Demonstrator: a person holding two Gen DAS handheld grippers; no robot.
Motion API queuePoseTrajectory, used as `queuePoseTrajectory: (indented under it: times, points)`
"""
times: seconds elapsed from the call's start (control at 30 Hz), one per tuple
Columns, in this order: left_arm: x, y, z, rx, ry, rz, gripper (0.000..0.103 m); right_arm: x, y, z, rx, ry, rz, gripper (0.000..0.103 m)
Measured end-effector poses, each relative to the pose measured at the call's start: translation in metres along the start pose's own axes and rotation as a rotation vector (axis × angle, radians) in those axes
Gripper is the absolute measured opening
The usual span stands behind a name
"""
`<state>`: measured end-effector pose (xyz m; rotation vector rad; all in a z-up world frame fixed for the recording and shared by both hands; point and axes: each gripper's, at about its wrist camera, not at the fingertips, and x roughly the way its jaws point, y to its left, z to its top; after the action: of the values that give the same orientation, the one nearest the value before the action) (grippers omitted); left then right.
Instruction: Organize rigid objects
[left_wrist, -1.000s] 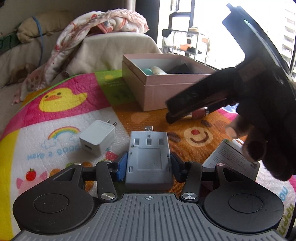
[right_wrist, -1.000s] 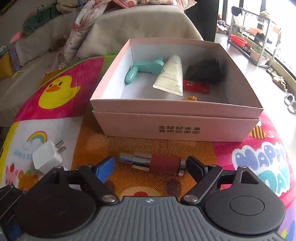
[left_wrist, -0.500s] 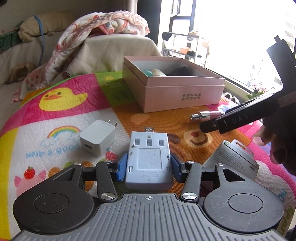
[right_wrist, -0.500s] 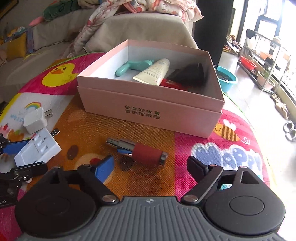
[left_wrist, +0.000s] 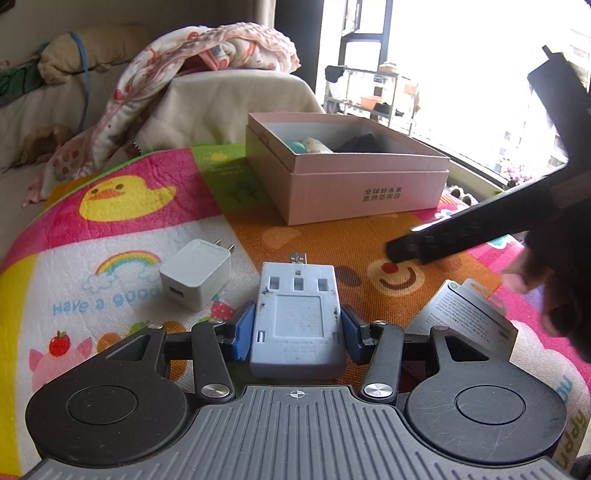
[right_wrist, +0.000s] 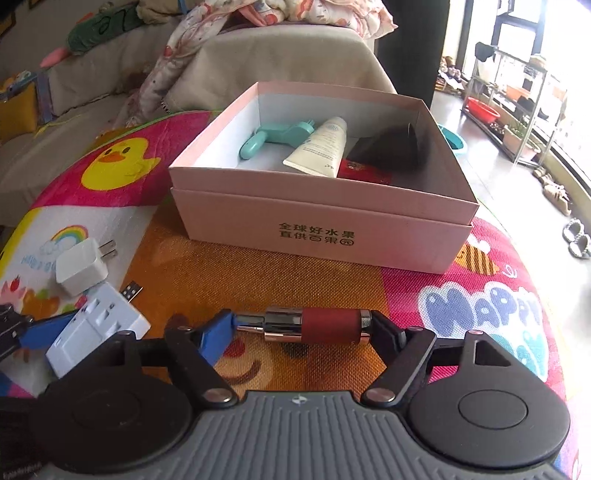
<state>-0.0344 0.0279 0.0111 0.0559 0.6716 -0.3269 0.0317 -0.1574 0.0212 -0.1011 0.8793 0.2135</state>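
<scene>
both grippers loaded, box partly filled

nearest the left wrist camera, the left gripper (left_wrist: 297, 332) is clamped on a pale grey-blue rectangular plastic charger with a usb plug at its far end (left_wrist: 298, 314), its blue pads pressing both long sides. whether the charger is lifted off the colourful cartoon-print play mat (left_wrist: 110, 236) or lies on it, i cannot tell. the right gripper (right_wrist: 301, 326) is closed end to end on a short cylinder with a dark red sleeve and chrome metal tip (right_wrist: 314, 325), held crosswise low over the mat.

just beyond the left gripper, a small white cube-shaped wall plug adapter (left_wrist: 195, 273) lies loose on the mat, and to the right a grey printed cardboard hang-tag package (left_wrist: 469, 314) lies partly under the gripper body.

farther off stands the open pink cardboard box (right_wrist: 321, 221). inside it are a teal plastic handled tool (right_wrist: 275, 136), a cream squeeze tube (right_wrist: 321, 146), a black angular object (right_wrist: 391, 147) and a flat red item (right_wrist: 365, 171).

judging by this, the sorting is roughly half done: four things boxed, two in hand, two not yet picked up. the box is near, well within reach of both grippers.
</scene>
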Motion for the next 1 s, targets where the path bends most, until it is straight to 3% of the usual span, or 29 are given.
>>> queuePoseTrajectory:
  times: [0.13, 0.27, 0.43, 0.6, 0.7, 0.83, 1.0]
  points:
    - [-0.002, -0.003, 0.000, 0.024, 0.006, 0.008, 0.053, -0.028, -0.008, -0.010, -0.036, -0.029, 0.006, 0.078]
    - [-0.013, -0.001, 0.012, 0.041, -0.010, -0.040, 0.053, -0.064, -0.016, -0.015, -0.087, -0.107, -0.026, 0.078]
    - [-0.038, 0.000, 0.069, 0.029, -0.110, -0.143, 0.053, -0.114, -0.031, -0.006, -0.144, -0.250, -0.075, 0.078]
    - [-0.041, -0.006, 0.153, 0.025, -0.250, -0.197, 0.053, -0.145, -0.045, 0.027, -0.126, -0.397, -0.100, 0.078]
    - [-0.032, -0.009, 0.189, 0.012, -0.290, -0.208, 0.053, -0.149, -0.052, 0.053, -0.093, -0.456, -0.113, 0.078]
    - [-0.017, -0.008, 0.218, -0.027, -0.279, -0.237, 0.053, -0.146, -0.061, 0.086, -0.057, -0.509, -0.112, 0.078]
    - [-0.003, -0.003, 0.232, -0.063, -0.281, -0.259, 0.053, -0.125, -0.072, 0.123, 0.007, -0.485, -0.108, 0.078]
